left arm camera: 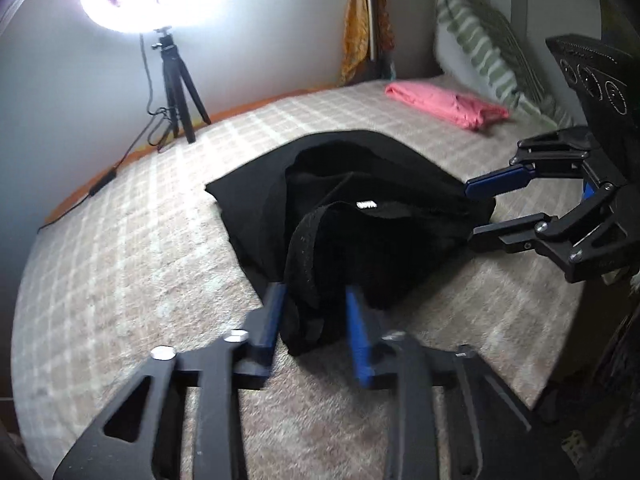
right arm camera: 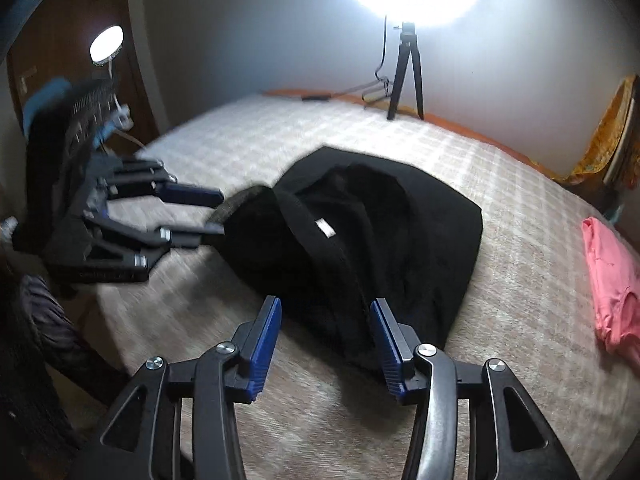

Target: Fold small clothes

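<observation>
A crumpled black garment [left arm camera: 360,208] with a small white label lies on the checked bedspread [left arm camera: 120,240]; it also shows in the right wrist view [right arm camera: 360,232]. My left gripper [left arm camera: 316,296] is open, its blue pads on either side of a raised fold of the garment's near edge. It shows at the left of the right wrist view [right arm camera: 216,214]. My right gripper [right arm camera: 326,308] is open over the garment's near edge, holding nothing. It shows at the right of the left wrist view [left arm camera: 476,210], at the garment's right edge.
A folded pink cloth [left arm camera: 448,106] lies at the far side of the bed, also in the right wrist view [right arm camera: 612,284]. A striped pillow [left arm camera: 492,48] leans on the wall. A ring light on a tripod [left arm camera: 176,80] stands at the bed's back edge. Orange fabric [left arm camera: 366,28] hangs in the corner.
</observation>
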Available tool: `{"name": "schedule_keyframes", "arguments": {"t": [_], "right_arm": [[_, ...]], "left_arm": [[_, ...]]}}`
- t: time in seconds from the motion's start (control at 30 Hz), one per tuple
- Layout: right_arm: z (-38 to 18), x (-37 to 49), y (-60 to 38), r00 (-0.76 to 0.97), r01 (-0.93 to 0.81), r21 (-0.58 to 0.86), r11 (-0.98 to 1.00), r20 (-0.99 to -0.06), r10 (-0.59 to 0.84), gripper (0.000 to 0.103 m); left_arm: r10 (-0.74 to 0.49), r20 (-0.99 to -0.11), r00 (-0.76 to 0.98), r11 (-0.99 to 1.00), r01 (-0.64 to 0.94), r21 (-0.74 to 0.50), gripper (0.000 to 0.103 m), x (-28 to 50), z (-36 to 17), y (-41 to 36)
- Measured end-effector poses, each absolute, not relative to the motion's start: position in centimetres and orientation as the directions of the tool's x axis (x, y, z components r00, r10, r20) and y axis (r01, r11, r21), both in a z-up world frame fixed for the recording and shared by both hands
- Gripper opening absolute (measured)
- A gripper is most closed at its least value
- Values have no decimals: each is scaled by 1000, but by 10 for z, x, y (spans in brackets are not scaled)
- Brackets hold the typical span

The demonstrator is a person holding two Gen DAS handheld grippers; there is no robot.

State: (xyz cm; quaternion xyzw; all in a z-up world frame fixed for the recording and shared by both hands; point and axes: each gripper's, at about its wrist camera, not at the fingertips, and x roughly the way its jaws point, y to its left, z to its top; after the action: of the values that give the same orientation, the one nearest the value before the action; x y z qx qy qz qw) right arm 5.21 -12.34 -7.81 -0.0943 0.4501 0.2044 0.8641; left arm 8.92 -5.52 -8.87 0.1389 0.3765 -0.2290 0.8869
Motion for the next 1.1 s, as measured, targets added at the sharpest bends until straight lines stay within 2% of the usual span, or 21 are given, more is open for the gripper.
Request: {"name": "schedule_keyframes", "arguments": {"t": [0.07, 0.17, 0.23, 0.27, 0.3, 0.33, 0.47, 0.6, 0.63, 0.67, 0.7, 0.73, 0.77, 0.9, 1.07, 1.1], "right_arm": [[-85, 54, -124, 503, -435, 10, 900, -826, 253, 48], [-96, 60, -123, 496, -431, -40, 902, -845, 199, 40], [-102, 63, -121, 486, -434, -72, 898, -858, 166, 27], [-103, 64, -120, 483, -434, -85, 897, -863, 152, 12], [-102, 65, -121, 486, -433, -94, 896, -862, 144, 1], [-98, 64, -122, 494, -432, -93, 897, -857, 149, 1], [-80, 59, -132, 520, -435, -62, 898, -832, 194, 0], [-78, 53, -131, 506, -461, -44, 886, -834, 222, 0], [-78, 53, -129, 508, -461, -47, 886, -832, 220, 0], [-78, 53, -127, 510, -463, -50, 885, -832, 219, 4], [-78, 54, -124, 510, -466, -52, 883, -831, 220, 20], [-77, 55, -121, 515, -468, -53, 882, -828, 224, 28], [-77, 57, -118, 521, -470, -54, 881, -823, 227, 36], [-80, 66, -100, 515, -487, -53, 872, -824, 237, 36], [-90, 81, -82, 506, -493, -76, 867, -835, 214, 32], [-91, 84, -80, 503, -494, -73, 866, -837, 216, 28]], "left_arm": [[-294, -730, 617, 838, 534, 113, 6, 89, -91, -60], [-303, -724, 620, 820, 556, 132, 2, 88, -88, -64], [-300, -711, 636, 818, 555, 152, 1, 89, -82, -64], [-299, -700, 649, 817, 553, 163, 1, 88, -77, -62], [-299, -686, 663, 817, 550, 175, 1, 86, -72, -60], [-297, -674, 676, 816, 546, 188, 0, 84, -67, -58], [-294, -664, 688, 800, 557, 222, 0, 75, -66, -48], [-310, -703, 641, 807, 568, 162, 1, 74, -82, -41], [-314, -707, 633, 816, 560, 139, 4, 76, -83, -38], [-321, -710, 627, 826, 552, 114, 14, 78, -82, -35], [-330, -708, 625, 837, 541, 87, 21, 80, -80, -32], [-330, -704, 629, 848, 525, 71, 34, 81, -79, -29], [-333, -698, 633, 858, 510, 53, 36, 83, -78, -27], [-378, -705, 601, 858, 513, -22, 36, 88, -82, -30], [-355, -720, 596, 843, 538, 29, 36, 82, -91, -50], [-358, -719, 595, 838, 545, 34, 36, 81, -91, -53]]}}
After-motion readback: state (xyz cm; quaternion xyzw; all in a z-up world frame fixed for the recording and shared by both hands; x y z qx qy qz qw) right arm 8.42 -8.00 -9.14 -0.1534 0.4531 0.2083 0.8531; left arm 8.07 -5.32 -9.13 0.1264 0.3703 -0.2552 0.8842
